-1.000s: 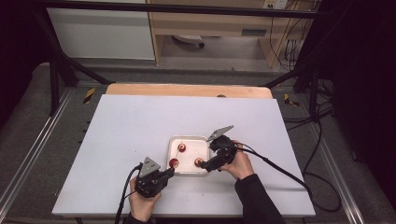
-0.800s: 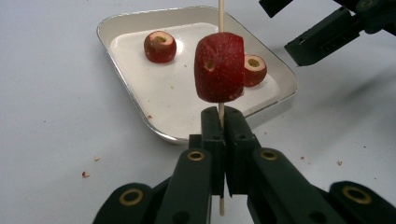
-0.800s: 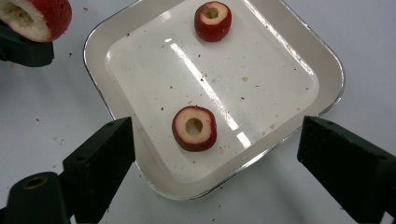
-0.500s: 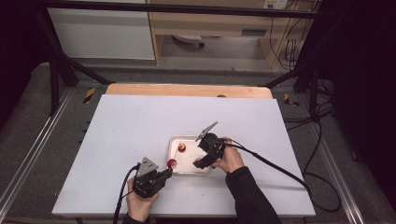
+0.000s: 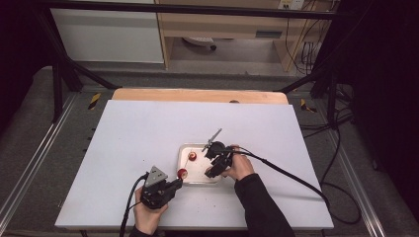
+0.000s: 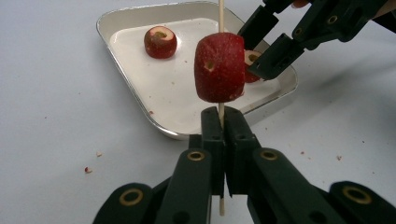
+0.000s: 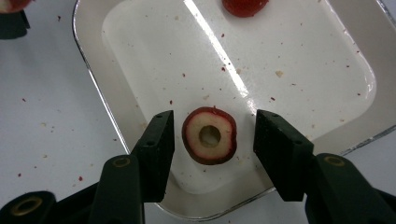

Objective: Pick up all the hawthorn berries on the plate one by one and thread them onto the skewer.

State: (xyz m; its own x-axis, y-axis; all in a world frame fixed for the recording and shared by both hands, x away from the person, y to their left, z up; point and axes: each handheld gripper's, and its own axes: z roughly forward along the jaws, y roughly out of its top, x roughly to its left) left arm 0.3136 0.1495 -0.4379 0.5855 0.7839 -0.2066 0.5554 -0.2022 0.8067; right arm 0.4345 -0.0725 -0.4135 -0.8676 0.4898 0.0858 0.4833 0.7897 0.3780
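— While the left gripper keeps its jaws clamped tight on the thin wooden skewer, where does the fruit sit?
— One red cored fruit piece is threaded on that stick just above the jaw tips, held over the white table at the near rim of the shallow white metal tray.
— And the right gripper?
— It hangs over the tray's near edge with its jaws part open; they have just been closing, and a second red fruit ring with a pale cored centre lies flat between them, a gap showing on each side (no pad touches it).
— Room to move?
— Plenty of bare table left, right and beyond the tray. Inside it, a third red piece lies well apart, near the far wall.
— What changed?
— A second ago the right gripper stood at the tray's right side; it has since come in over the ring. The left one has stayed put.
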